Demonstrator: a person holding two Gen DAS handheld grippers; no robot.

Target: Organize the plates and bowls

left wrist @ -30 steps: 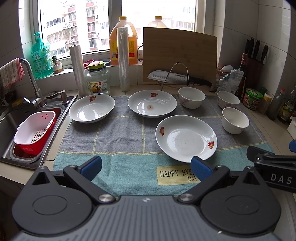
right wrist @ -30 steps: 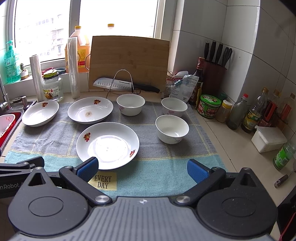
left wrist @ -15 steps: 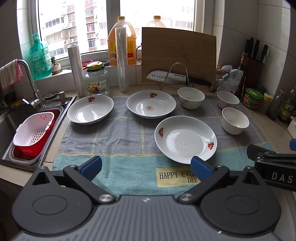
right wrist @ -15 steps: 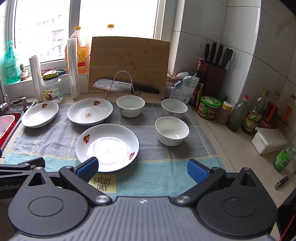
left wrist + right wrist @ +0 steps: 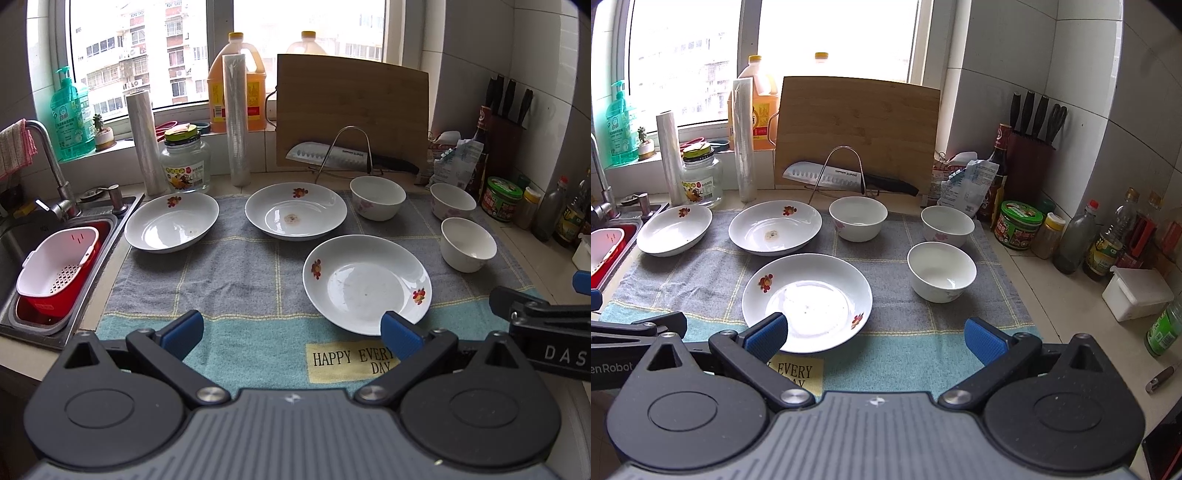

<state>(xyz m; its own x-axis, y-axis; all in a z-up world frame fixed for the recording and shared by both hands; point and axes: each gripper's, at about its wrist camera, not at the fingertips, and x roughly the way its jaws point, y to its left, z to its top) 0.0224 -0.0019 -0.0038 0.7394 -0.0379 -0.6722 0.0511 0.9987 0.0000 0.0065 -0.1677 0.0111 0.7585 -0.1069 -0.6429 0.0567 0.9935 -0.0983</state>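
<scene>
Kitchen counter under a window, spread with one towel [image 5: 236, 280]. On it we count three plates: left [image 5: 171, 227], middle [image 5: 295, 216], near [image 5: 365, 282]; and three bowls: back [image 5: 377, 197], right-back [image 5: 452, 201], right-front [image 5: 468, 249], all apart, none stacked. Behind stand one cutting board [image 5: 351, 110], one knife [image 5: 332, 157], two rolls, one jar. We hold the left gripper [image 5: 291, 330] and right gripper [image 5: 875, 334] over the towel's near edge, fingers spread, empty.
</scene>
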